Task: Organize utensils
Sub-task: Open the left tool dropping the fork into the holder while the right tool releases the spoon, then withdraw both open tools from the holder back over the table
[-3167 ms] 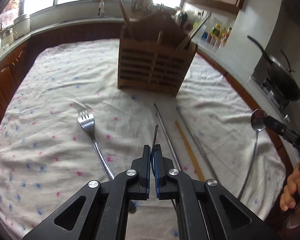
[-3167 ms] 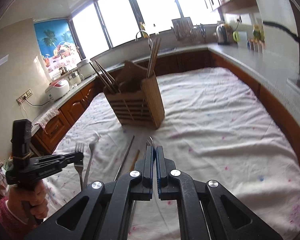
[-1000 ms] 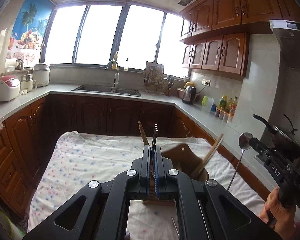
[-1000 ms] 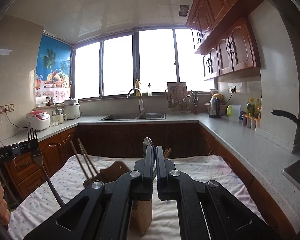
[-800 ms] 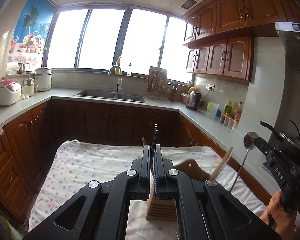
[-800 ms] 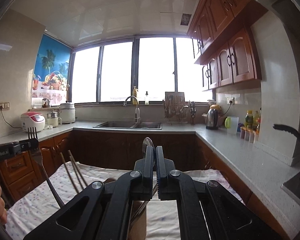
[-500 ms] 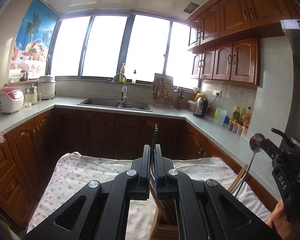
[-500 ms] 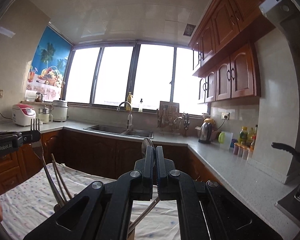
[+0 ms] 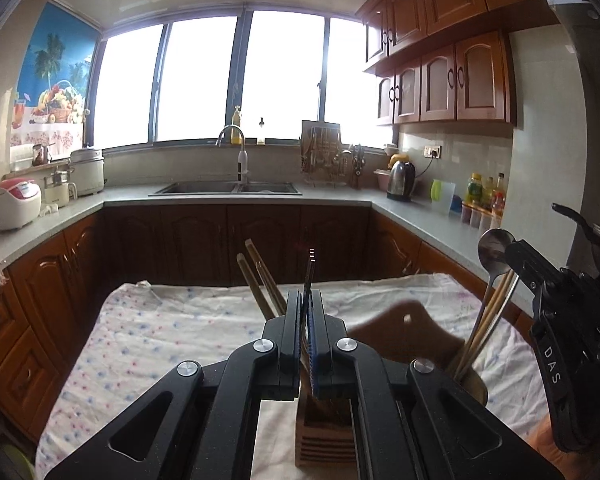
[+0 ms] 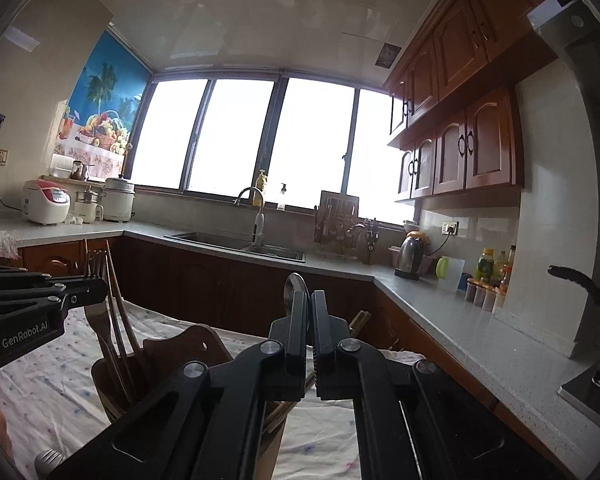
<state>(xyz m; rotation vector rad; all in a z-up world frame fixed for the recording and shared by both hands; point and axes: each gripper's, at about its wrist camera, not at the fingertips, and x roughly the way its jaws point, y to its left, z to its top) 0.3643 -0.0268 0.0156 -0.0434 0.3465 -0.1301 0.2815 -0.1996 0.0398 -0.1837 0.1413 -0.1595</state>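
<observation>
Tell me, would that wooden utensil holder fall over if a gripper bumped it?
Probably not easily: the wooden utensil holder looks blocky with a broad base. It stands on a soft tablecloth, so it might wobble or slide somewhat. The tall chopsticks leaning out could tug it sideways if knocked.

- The white letters "DAS" stand on the side of the black plastic right gripper [image 9: 496,258], seen from the left wrist camera.
- The white words "GenRobot.AI" stand on the side of the black plastic left gripper [image 10: 96,290], seen from the right wrist camera.
</observation>
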